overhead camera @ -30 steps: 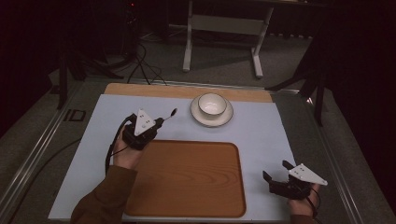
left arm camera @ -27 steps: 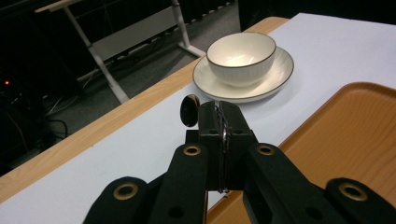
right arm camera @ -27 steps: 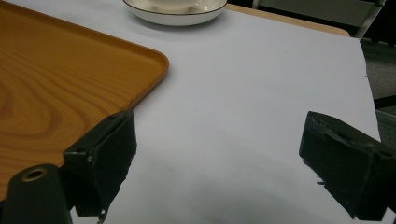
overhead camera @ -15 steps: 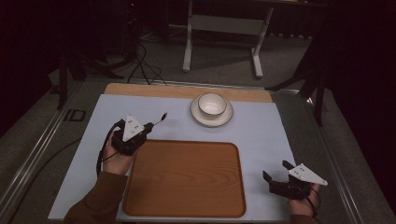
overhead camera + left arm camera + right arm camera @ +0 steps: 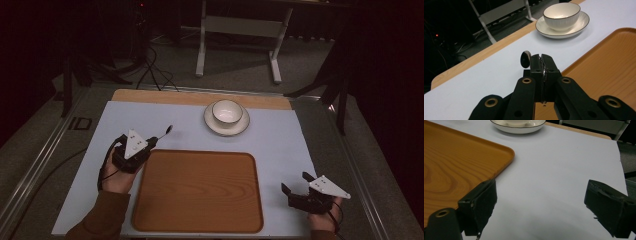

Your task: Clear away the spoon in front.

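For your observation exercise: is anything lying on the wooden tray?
No. The high view shows the tray bare; the bowl sits on its saucer beyond it.

— What's cut off?
— The saucer (image 5: 517, 127) by the right gripper view's top edge.
— And that dark thin item (image 5: 525, 59) the left gripper (image 5: 541, 65) clamps?
— Mostly hidden; can't identify.

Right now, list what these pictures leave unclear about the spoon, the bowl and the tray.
1. Spoon: in the left gripper view its handle is buried between the shut jaws of the left gripper; in the high view it is thin, dark and too small to detail.
2. Bowl: the right gripper view's top edge cuts it off, leaving mostly the saucer.
3. Tray: cropped by the frame edges in both gripper views.
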Demonstrator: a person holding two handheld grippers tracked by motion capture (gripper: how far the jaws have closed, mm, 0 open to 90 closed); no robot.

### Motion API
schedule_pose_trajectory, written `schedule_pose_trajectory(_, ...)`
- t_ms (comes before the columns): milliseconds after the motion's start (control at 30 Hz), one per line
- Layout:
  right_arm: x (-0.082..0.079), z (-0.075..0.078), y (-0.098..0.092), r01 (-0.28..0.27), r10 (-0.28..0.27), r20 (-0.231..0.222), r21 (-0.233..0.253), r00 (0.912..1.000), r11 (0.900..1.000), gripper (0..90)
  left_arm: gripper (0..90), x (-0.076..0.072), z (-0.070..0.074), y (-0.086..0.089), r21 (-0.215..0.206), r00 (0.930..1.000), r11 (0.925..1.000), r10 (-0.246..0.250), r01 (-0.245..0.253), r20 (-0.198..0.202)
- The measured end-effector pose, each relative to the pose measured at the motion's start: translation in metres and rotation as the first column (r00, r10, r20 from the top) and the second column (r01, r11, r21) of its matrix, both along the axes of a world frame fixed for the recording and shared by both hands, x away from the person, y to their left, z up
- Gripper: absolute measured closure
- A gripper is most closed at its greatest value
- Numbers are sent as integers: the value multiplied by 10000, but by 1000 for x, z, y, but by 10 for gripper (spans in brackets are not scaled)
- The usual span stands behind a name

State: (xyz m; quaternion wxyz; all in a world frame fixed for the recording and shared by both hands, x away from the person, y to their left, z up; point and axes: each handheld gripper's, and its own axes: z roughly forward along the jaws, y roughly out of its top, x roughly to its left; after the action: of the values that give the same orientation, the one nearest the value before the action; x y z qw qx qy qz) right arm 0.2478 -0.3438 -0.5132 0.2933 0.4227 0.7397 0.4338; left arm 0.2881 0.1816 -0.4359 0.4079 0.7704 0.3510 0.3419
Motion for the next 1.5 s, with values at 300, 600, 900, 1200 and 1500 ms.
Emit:
schedule_pose_trajectory(300,0,0,0,11,-11,9,6,10000,10000,109,887,-10,-9,9,-78,9998,9999,123,-124,-157)
schedule_pose_trajectory(600,0,0,0,-1,1,34,19,10000,10000,109,887,-19,-14,17,-86,9994,9996,285,-287,-204)
schedule_pose_trajectory(900,0,0,0,10,-10,42,46,10000,10000,109,887,-30,-22,24,-175,9987,9989,424,-430,-290)
schedule_pose_trajectory(1200,-1,0,0,26,-26,46,39,10000,10000,109,887,-38,-28,26,-66,9989,9993,371,-373,-291)
schedule_pose_trajectory(1500,-1,1,-1,64,-64,33,58,10000,10000,109,886,-47,-34,24,166,9990,9994,305,-299,-323)
